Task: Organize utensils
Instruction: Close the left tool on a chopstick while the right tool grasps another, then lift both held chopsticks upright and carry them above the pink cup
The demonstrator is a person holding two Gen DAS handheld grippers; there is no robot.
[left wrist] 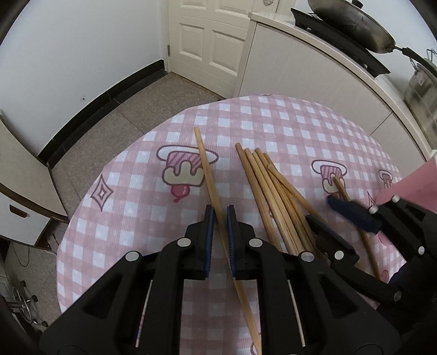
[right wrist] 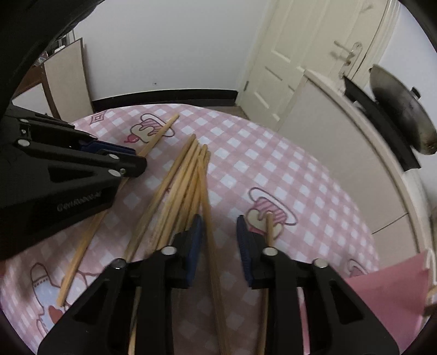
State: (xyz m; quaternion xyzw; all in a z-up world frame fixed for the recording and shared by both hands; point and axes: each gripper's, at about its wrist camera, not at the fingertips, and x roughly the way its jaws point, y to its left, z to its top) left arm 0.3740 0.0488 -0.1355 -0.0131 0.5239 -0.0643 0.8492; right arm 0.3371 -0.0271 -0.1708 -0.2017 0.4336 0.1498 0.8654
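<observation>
Setting: a round table (left wrist: 286, 114) under a pink checked cloth printed with cake drawings; a kitchen counter with a dark pan (left wrist: 352, 24) sits off toward 1 o'clock in the left wrist view.
Chopstick bundle: several wooden chopsticks (left wrist: 262, 185) lie fanned near the table's middle, tips pointing to 12 o'clock, crossing one another at their near ends.
Lone chopstick, left: one single chopstick (left wrist: 209, 174) lies apart from the bundle, at its 9 o'clock side, running from 12 down to 6 o'clock.
Left gripper: the left gripper (left wrist: 220, 215) straddles that single chopstick with its jaws narrow, a blue pad on either side; whether the pads press the stick yet cannot be told.
Right gripper: the right gripper (right wrist: 220, 226) has its jaws set wide over the near end of the bundle, one stick passing between them, nothing gripped.
Stray chopstick, right: another chopstick (right wrist: 269, 226) lies at 3 o'clock of the bundle, just outside the right gripper's right finger.
Pink container: a pink object (right wrist: 390, 289) sits at the table's edge at 4 o'clock in the right wrist view; its use is unclear.
Doing this step well: my judgement is to close squarely across the single stick's width, lift it level, and keep clear of the bundle so it does not scatter.
</observation>
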